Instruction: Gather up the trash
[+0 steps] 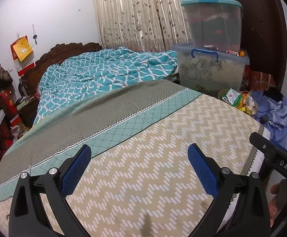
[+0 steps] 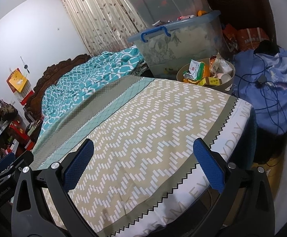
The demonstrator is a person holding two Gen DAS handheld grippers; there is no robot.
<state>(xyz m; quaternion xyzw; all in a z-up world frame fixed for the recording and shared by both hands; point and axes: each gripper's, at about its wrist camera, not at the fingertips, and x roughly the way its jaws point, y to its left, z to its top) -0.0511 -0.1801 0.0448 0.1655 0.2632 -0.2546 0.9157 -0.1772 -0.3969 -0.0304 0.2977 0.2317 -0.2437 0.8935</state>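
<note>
trash sits heaped in a round tan bin past the far right corner of the bed, just beside the big storage tub with the blue handle; in the left view the same bin peeks over the bed edge. contents look like a green-and-white packet, a small yellow box, crinkly foil wrappers and a white cup or two, can't read more than that. judgement: all light stuff. wrappers are soft, slippery and will crush or slide, so pinch a folded edge or corner, not the flat face. boxes are stiff enough to take across the narrow sides. cups are thin, so grip the rim gently. more wrappers lie on the tub lid, also likely trash. bed surface in front of both tools shows only the zigzag sheet, no loose litter that i can see. left gripper hovers over the near part of the bed, fingers wide apart, nothing between them. right gripper same: fingers spread, empty, over the near right corner, with the other tool visible at its lower left edge. right one is nearer the bin, so it's the likely one to reach. watch the blue cable draped on the blue cloth bundle next to the bin, easy snag. the teal quilt is bunched at the headboard end, well apart from the bin.
</note>
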